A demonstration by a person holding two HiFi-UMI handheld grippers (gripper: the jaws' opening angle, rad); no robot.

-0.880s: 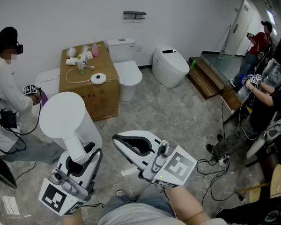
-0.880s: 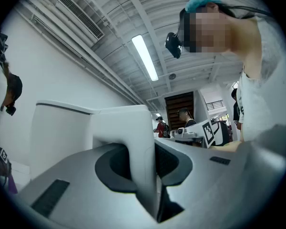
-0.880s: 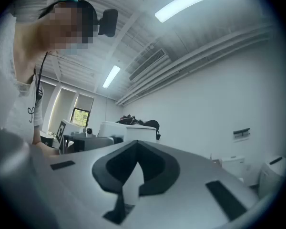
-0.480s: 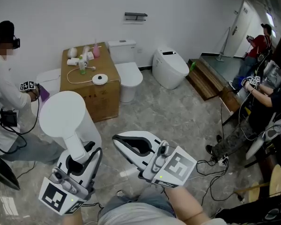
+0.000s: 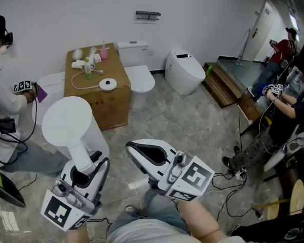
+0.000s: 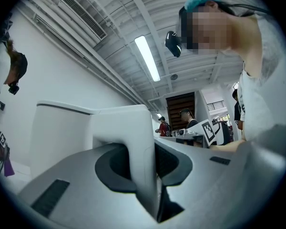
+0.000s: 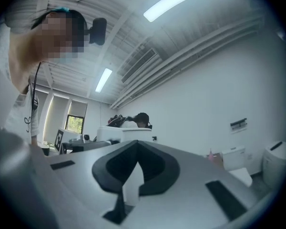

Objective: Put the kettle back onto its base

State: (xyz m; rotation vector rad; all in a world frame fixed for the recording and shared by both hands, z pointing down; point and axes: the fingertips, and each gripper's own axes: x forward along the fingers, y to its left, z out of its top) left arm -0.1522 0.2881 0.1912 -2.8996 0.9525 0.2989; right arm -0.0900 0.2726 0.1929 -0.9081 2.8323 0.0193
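My left gripper (image 5: 84,172) is shut on the handle (image 6: 128,147) of a white kettle (image 5: 71,123), which I hold upright low in the head view, left of centre. In the left gripper view the kettle body (image 6: 62,128) fills the left side beyond the jaws. The round white kettle base (image 5: 107,84), with its cord, lies on a cardboard box (image 5: 99,105) further off, beyond the kettle. My right gripper (image 5: 144,153) hovers to the right of the kettle, jaws together with nothing held.
Small bottles (image 5: 89,62) stand at the back of the box. Two toilets (image 5: 139,80) (image 5: 185,70) stand by the wall. A person (image 5: 5,95) stands at the left, another (image 5: 289,115) sits at the right. Cables (image 5: 233,178) lie on the floor.
My right gripper has shifted slightly right and down. The person at the left has stepped further left. The kettle and left gripper have hardly moved.
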